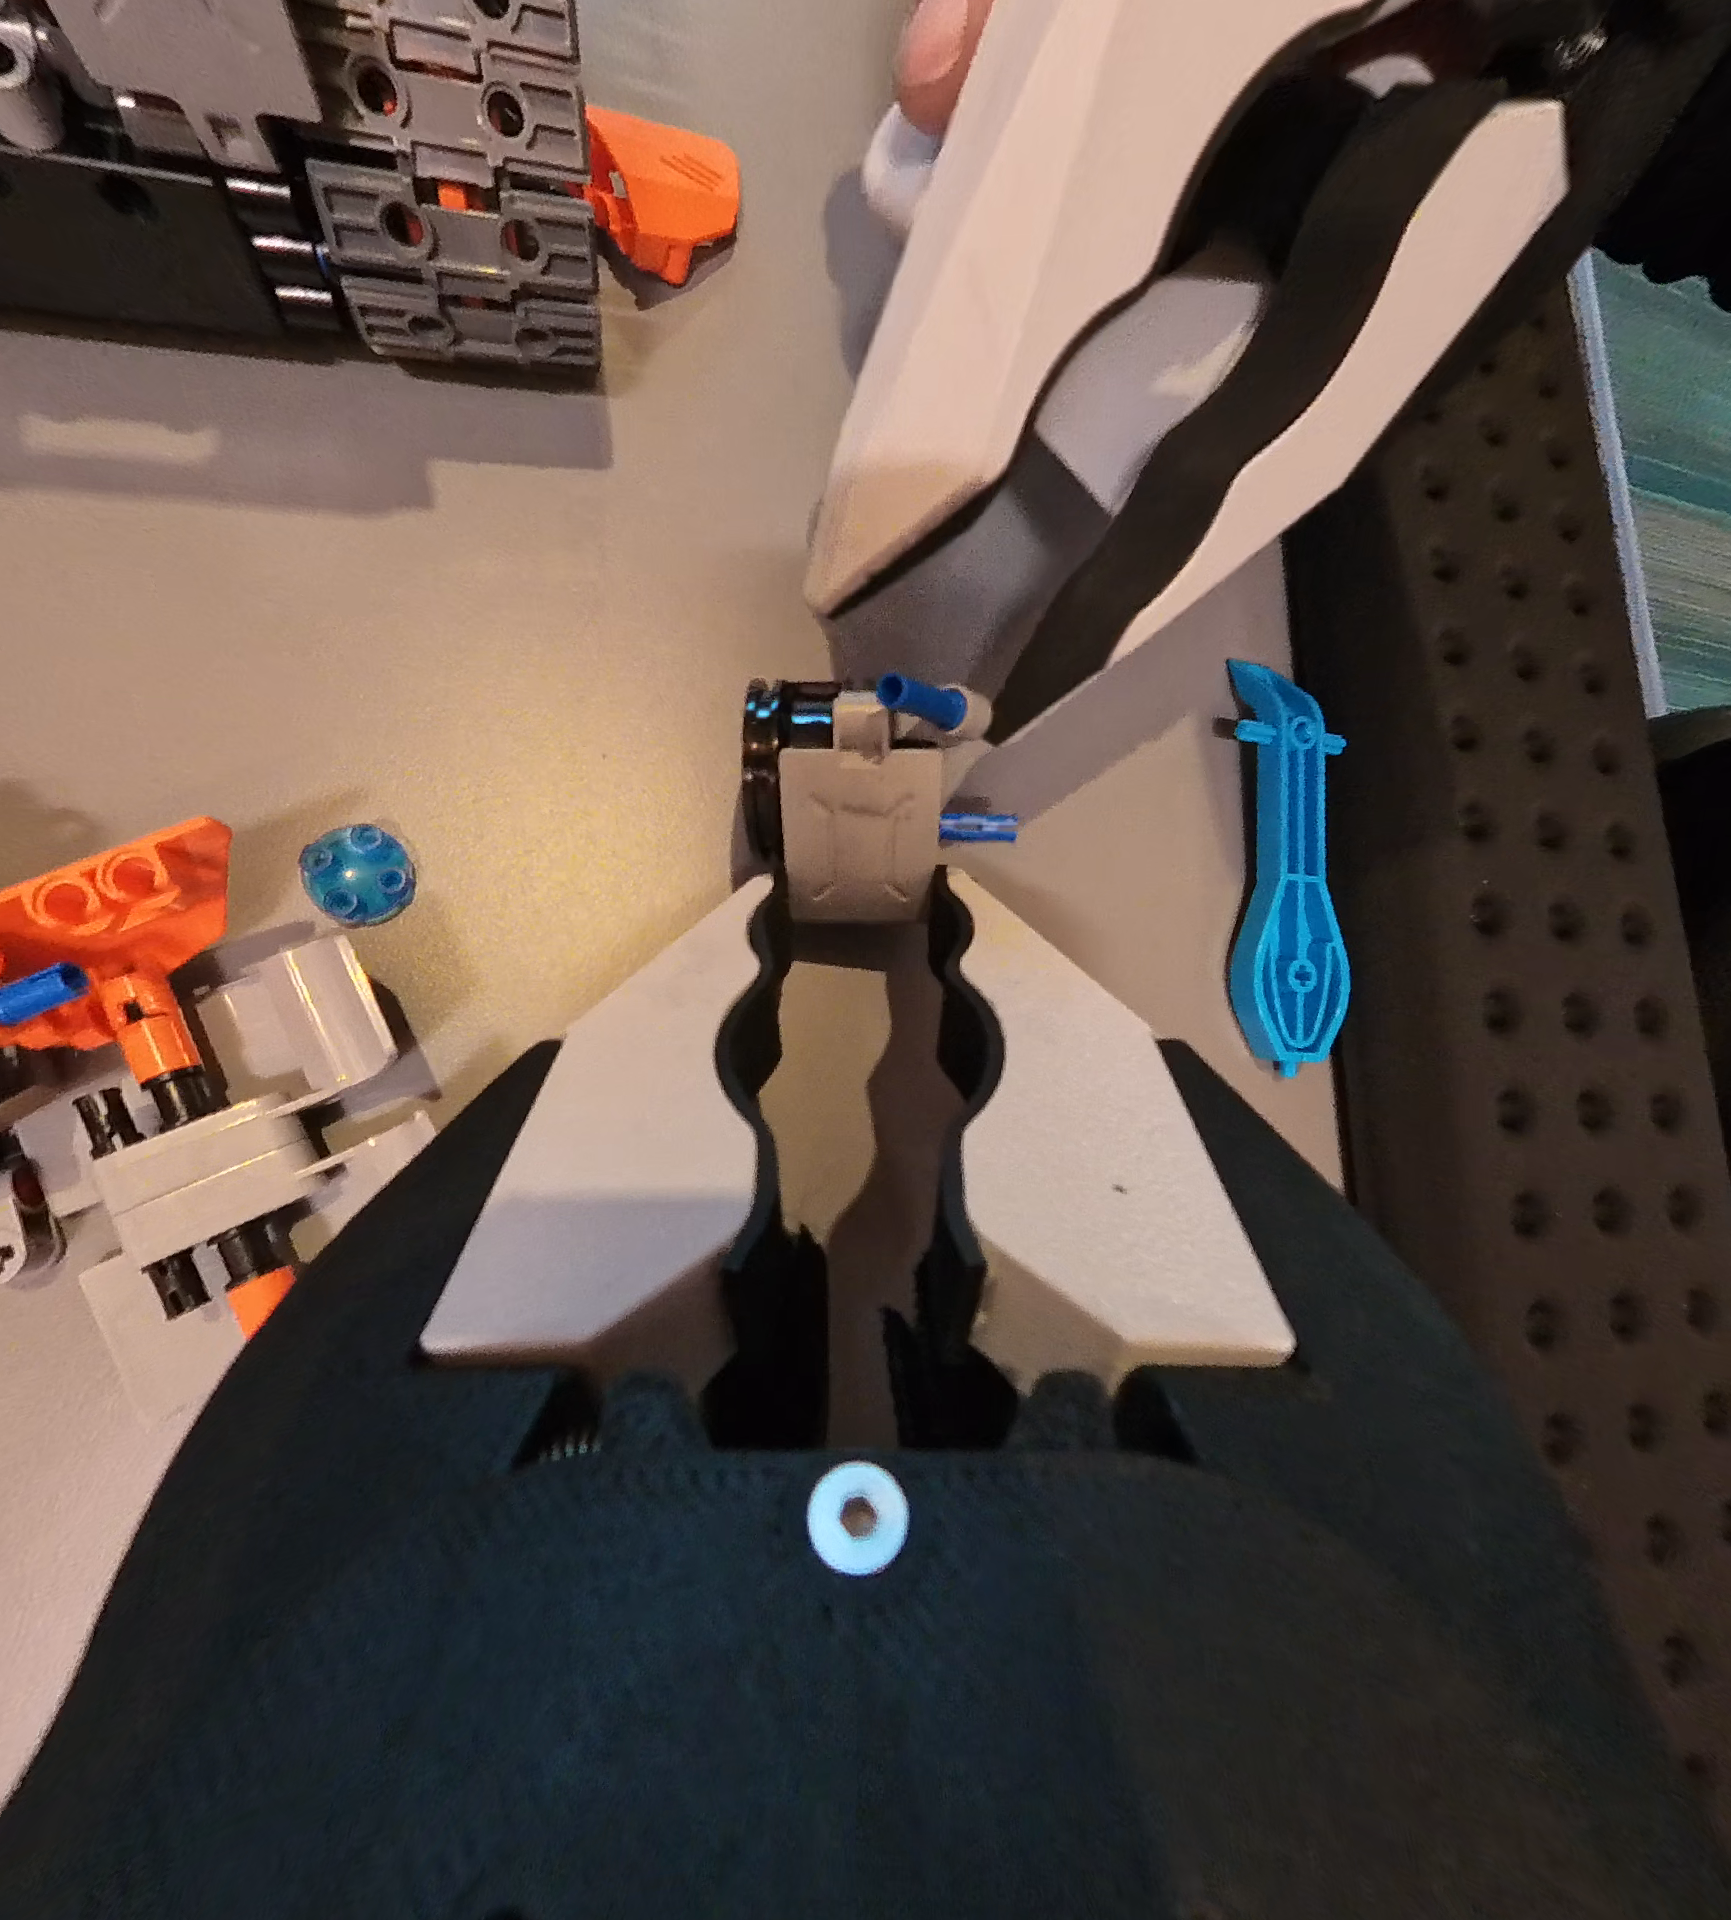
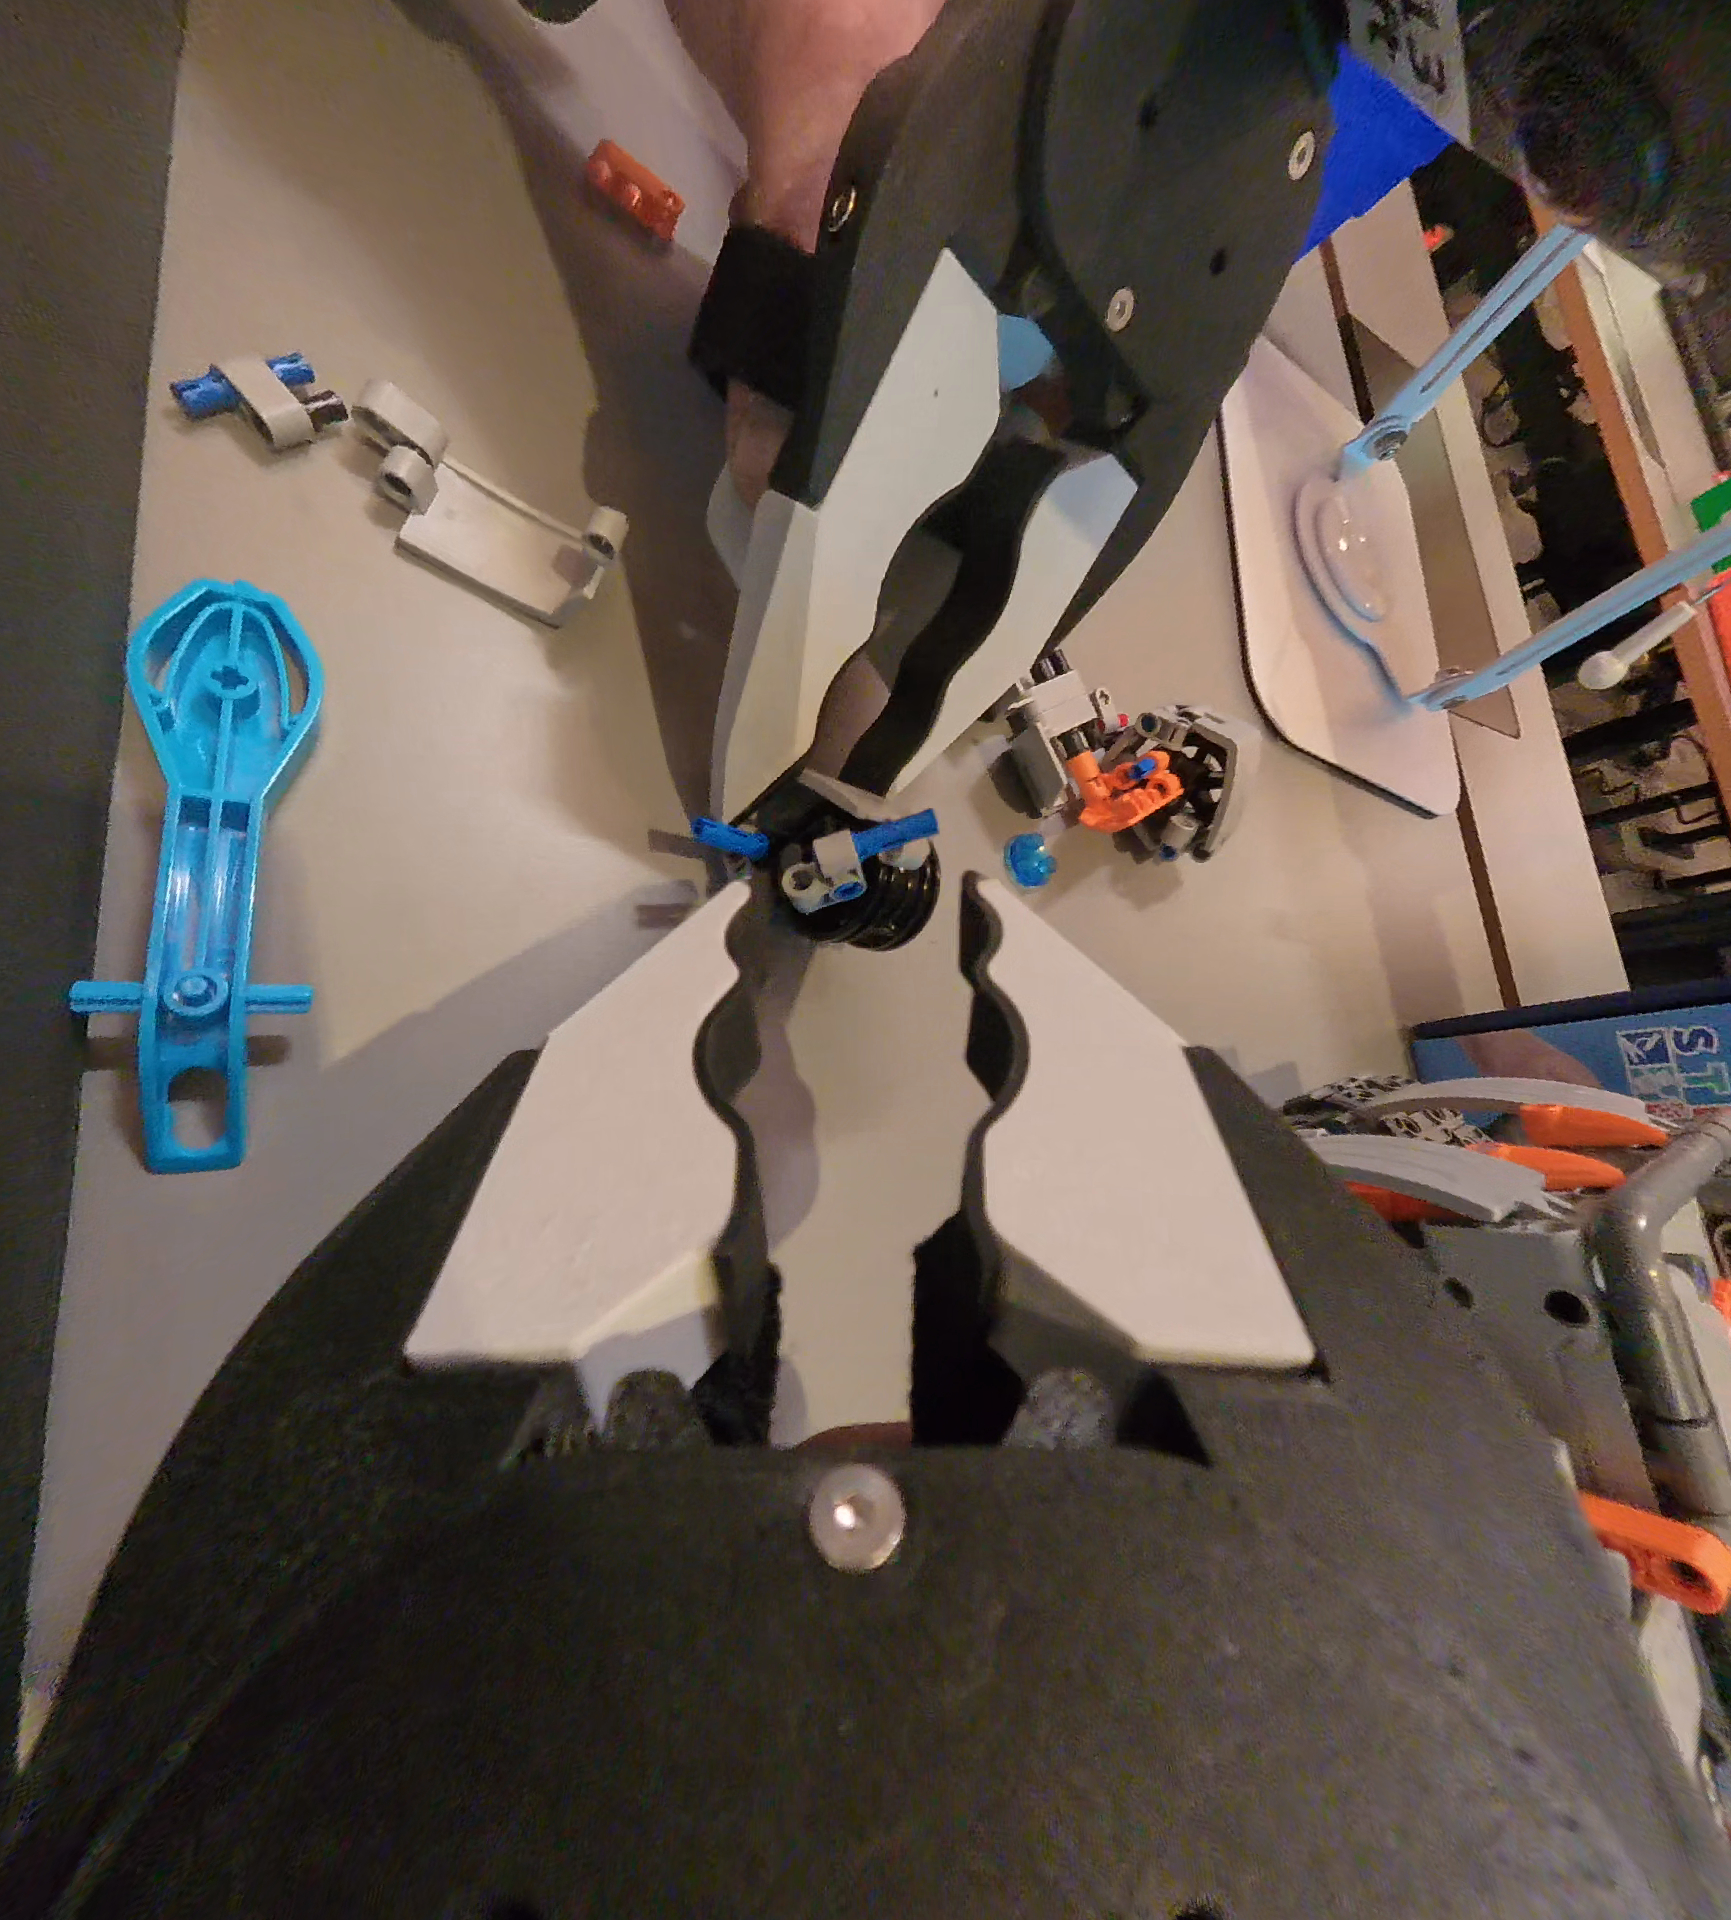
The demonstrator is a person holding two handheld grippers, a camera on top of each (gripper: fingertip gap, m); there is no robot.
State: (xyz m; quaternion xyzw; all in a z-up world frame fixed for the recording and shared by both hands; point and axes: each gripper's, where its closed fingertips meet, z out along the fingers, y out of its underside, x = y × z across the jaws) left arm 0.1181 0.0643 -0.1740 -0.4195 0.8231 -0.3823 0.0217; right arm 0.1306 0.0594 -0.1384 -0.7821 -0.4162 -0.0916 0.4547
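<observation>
The grey-and-orange toy brick vehicle runs off the top edge; the black ribbed wheel sits half hidden behind a grey panel brick.

So the small wheel piece sits on the table, right at the tips of the left gripper. The right gripper comes in from the far side, facing it. A long lever tool lies to the right, near the table edge. A round stud and toy assembly are off left, with a bigger model behind.
</observation>
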